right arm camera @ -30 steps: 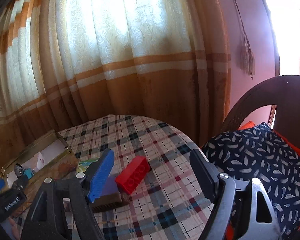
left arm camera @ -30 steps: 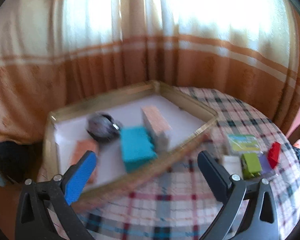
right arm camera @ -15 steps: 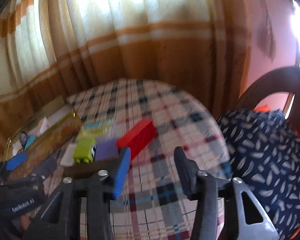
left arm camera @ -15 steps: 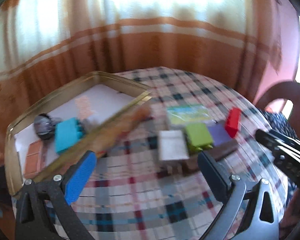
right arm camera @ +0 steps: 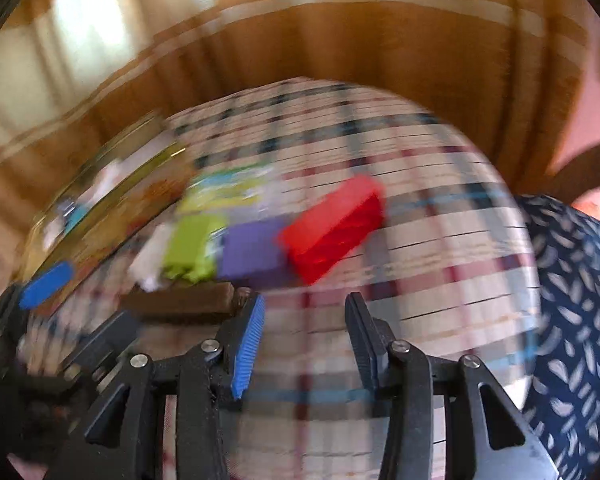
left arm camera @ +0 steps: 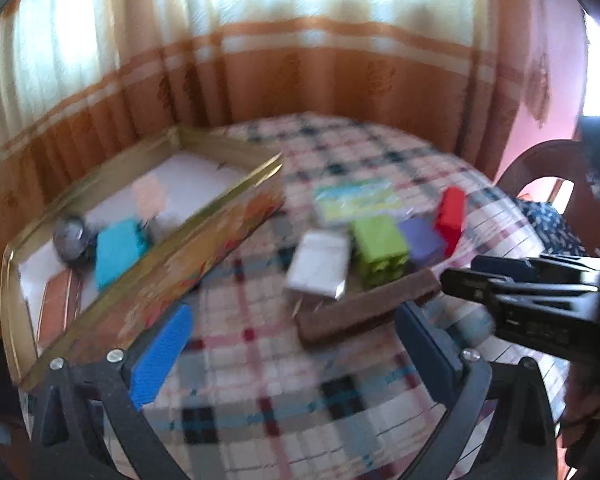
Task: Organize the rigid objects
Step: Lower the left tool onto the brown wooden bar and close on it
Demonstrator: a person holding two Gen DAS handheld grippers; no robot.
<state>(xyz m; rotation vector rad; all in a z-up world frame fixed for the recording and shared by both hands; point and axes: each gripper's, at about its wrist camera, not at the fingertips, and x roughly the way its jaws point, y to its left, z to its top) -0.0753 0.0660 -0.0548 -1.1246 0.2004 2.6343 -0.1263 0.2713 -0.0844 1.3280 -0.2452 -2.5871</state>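
Left gripper [left arm camera: 296,356] gaping, holding nothing. Right gripper [right arm camera: 304,344] has just been closing — jaws narrowed, gap empty — short of red block [right arm camera: 334,230].

blocks [left arm camera: 380,246] right of tin [left arm camera: 204,236], on table [left arm camera: 340,148]

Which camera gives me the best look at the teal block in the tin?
The left wrist view. There the teal block lies inside the gold tin, beside a grey round object, blurred but whole. The right wrist view shows only a smeared teal speck behind the tin's wall.
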